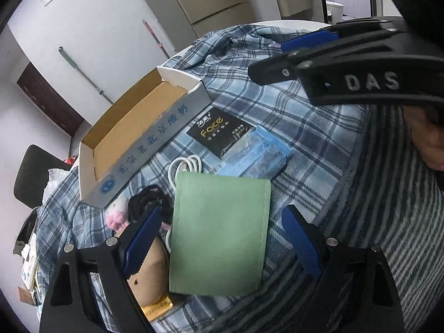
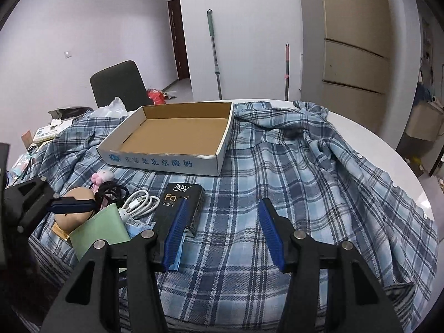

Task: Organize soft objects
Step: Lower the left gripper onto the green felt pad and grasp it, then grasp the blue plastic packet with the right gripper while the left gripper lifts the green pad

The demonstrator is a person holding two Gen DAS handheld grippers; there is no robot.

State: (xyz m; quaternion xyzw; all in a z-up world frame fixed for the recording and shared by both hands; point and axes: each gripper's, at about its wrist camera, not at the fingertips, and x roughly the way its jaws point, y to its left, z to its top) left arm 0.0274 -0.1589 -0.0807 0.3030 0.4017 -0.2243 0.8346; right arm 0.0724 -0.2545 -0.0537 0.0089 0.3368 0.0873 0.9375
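Observation:
An empty cardboard tray [image 1: 130, 127] [image 2: 177, 130] lies on a blue plaid shirt [image 1: 277, 105] [image 2: 291, 183]. Before it lie a black tissue pack [image 1: 219, 131] [image 2: 180, 205], a blue mask pack [image 1: 255, 158], a white cable [image 1: 186, 166] [image 2: 141, 202], a green cloth pouch [image 1: 219, 236] [image 2: 102, 227], a black cable [image 1: 147, 202], a pink plush [image 1: 118, 213] [image 2: 101, 179] and a tan plush [image 1: 151, 277] [image 2: 75, 208]. My left gripper [image 1: 222, 238] is open, straddling the green pouch. My right gripper [image 2: 222, 233] is open and empty, just right of the tissue pack; it also shows in the left wrist view [image 1: 319, 58].
A striped grey cloth [image 1: 388, 222] lies at the table's near side. A black chair [image 2: 119, 83], papers and bags [image 2: 47, 130] stand at the table's left. Mop handles [image 2: 215, 55] lean on the wall behind. The white table edge [image 2: 388, 144] curves at right.

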